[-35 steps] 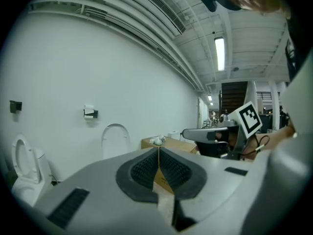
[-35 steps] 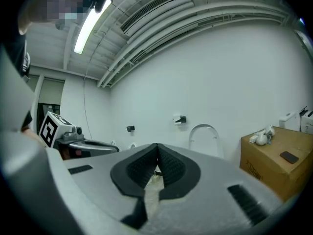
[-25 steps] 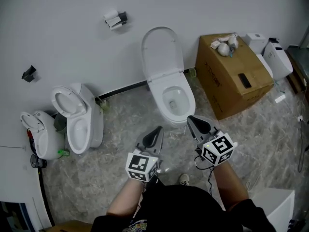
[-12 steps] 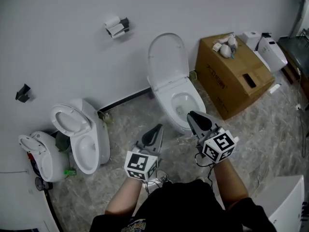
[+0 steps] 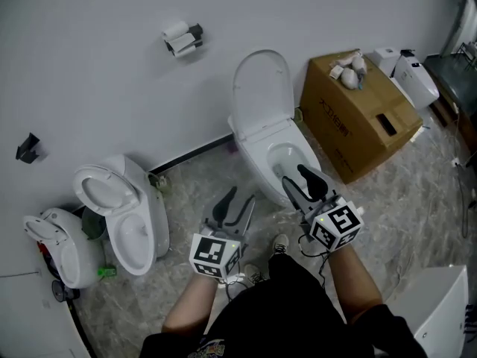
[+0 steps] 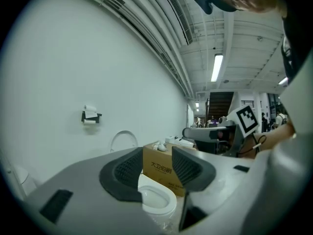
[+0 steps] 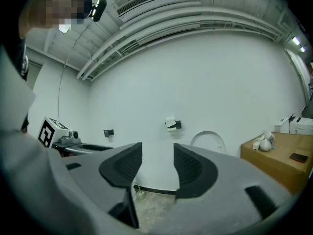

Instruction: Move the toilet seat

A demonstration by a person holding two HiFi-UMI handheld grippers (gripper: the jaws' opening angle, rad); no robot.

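The white toilet (image 5: pixel 287 159) stands against the wall with its seat cover (image 5: pixel 261 88) raised upright. My left gripper (image 5: pixel 237 198) hangs over the floor just left of the bowl, its jaws opening with nothing between them. My right gripper (image 5: pixel 296 177) hovers at the bowl's near rim, jaws also opening and empty. In the left gripper view, the left gripper (image 6: pixel 157 151) frames the toilet bowl (image 6: pixel 156 199) and the raised cover (image 6: pixel 123 140). In the right gripper view, the right gripper (image 7: pixel 157 153) faces the wall, with the raised cover (image 7: pixel 208 138) to its right.
A cardboard box (image 5: pixel 358 110) with small white items on top stands right of the toilet, with white appliances (image 5: pixel 406 69) behind it. A second toilet (image 5: pixel 123 200) and another white unit (image 5: pixel 56 237) sit at the left. A toilet paper holder (image 5: pixel 181 36) hangs on the wall.
Both grippers' jaws went from shut to parted. The hands edged a little closer to the toilet as the head view shifted.
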